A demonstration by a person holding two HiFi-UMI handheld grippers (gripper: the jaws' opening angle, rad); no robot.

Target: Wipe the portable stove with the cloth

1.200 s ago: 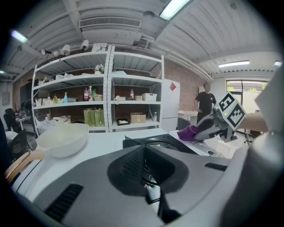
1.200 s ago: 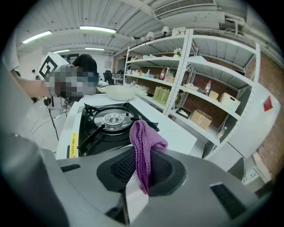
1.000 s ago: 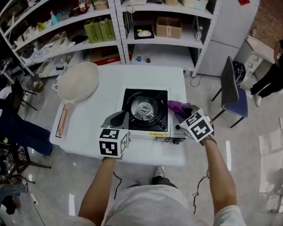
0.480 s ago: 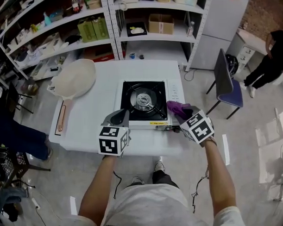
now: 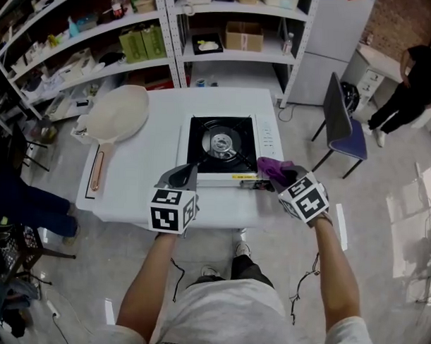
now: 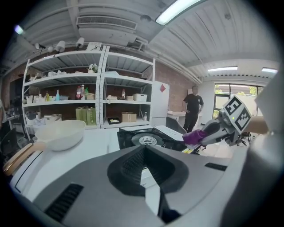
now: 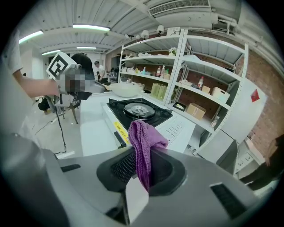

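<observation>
White table (image 5: 141, 169) in front of storage shelves (image 5: 171, 39). Stove (image 5: 222, 148) right of table centre. My right gripper (image 7: 141, 175) clamped on purple cloth (image 7: 144, 137), by stove's front corner, its 4 o'clock. My left gripper (image 6: 148, 177) jaws together, nothing between, stove's 7 o'clock. Pan (image 5: 119, 113) at 10 o'clock.

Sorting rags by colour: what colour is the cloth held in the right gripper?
Purple. The cloth shows best in the right gripper view.
</observation>
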